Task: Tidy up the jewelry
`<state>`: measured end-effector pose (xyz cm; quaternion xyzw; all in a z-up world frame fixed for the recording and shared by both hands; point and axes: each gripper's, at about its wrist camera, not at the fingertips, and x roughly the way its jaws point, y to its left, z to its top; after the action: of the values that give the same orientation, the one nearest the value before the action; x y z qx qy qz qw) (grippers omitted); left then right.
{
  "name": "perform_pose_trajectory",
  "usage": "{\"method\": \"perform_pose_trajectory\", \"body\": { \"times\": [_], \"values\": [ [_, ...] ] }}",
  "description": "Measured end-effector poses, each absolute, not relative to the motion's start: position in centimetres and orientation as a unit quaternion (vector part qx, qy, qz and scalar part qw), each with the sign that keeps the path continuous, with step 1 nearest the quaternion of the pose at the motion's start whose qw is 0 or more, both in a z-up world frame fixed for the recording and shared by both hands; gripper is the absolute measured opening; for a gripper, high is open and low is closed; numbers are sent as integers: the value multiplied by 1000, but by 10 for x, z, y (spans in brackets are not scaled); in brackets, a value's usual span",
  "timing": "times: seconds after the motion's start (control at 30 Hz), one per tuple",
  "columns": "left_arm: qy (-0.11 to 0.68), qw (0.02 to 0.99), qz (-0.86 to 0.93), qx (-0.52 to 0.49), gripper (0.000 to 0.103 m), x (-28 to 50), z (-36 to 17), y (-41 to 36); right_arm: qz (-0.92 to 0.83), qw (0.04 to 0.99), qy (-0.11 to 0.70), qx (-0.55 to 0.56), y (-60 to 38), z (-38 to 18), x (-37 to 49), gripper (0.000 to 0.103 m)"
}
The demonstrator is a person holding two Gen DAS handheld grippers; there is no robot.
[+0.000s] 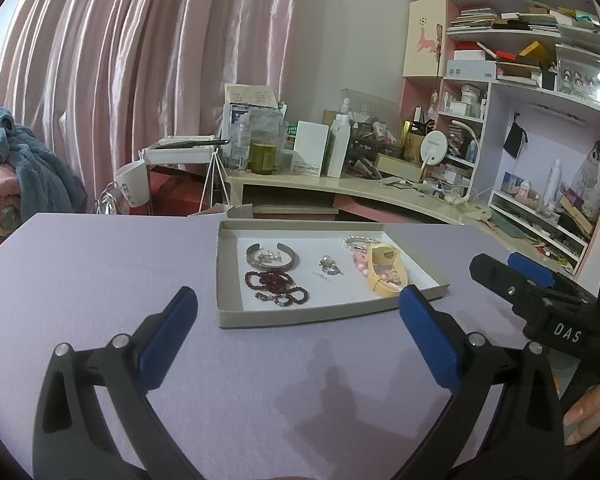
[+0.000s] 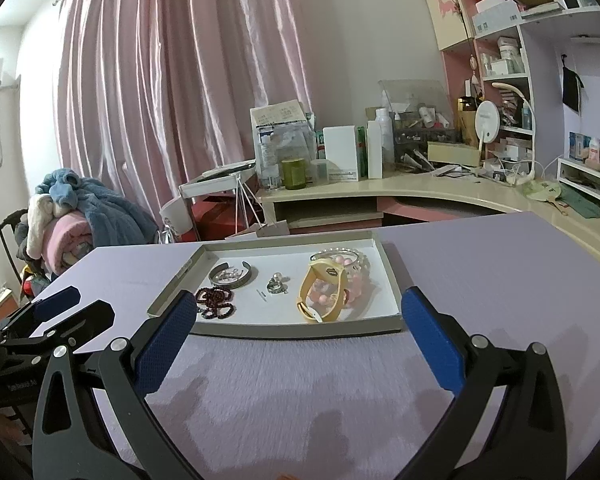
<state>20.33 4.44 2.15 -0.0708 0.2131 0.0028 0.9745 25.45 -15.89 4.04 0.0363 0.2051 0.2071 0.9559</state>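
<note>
A shallow grey tray [image 1: 236,320] [image 2: 300,333] with a white floor sits on the lilac table. In it lie a silver cuff bangle [image 1: 272,263] [image 2: 232,276], a dark red bead strand [image 1: 276,285] [image 2: 216,300], small silver rings [image 1: 330,266] [image 2: 277,285], a yellow strap [image 1: 384,272] [image 2: 324,292] and pink and pearl bead bracelets [image 1: 358,262] [image 2: 356,268]. My left gripper [image 1: 298,300] is open and empty, just short of the tray's near edge. My right gripper [image 2: 300,304] is open and empty, its fingertips at the tray's near corners.
The lilac table [image 1: 100,280] [image 2: 480,264] ends just beyond the tray. Behind it stand a cluttered desk [image 1: 340,184] [image 2: 400,188], shelves [image 1: 540,100], a pink curtain [image 1: 140,60] and a pile of blankets [image 2: 72,216]. The right gripper shows at the left wrist view's right edge [image 1: 512,280].
</note>
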Motion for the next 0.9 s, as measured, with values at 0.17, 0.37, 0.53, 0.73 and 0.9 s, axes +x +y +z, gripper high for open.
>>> {"method": "perform_pose_trajectory", "body": {
  "times": [0.17,0.37,0.53,0.73,0.9],
  "values": [
    [211,975,-1,-72,101,204,26,43,209,956,203,35,-159,40,254,102],
    [211,975,-2,-73,101,204,28,42,210,956,203,34,-158,40,253,102],
    [210,975,-1,-72,101,204,28,41,211,956,202,32,-157,42,252,102],
    [212,975,-1,-73,101,204,29,41,212,956,202,32,-157,42,252,102],
    [212,975,-1,-73,101,204,29,40,212,956,202,32,-157,43,251,102]
  ]
}}
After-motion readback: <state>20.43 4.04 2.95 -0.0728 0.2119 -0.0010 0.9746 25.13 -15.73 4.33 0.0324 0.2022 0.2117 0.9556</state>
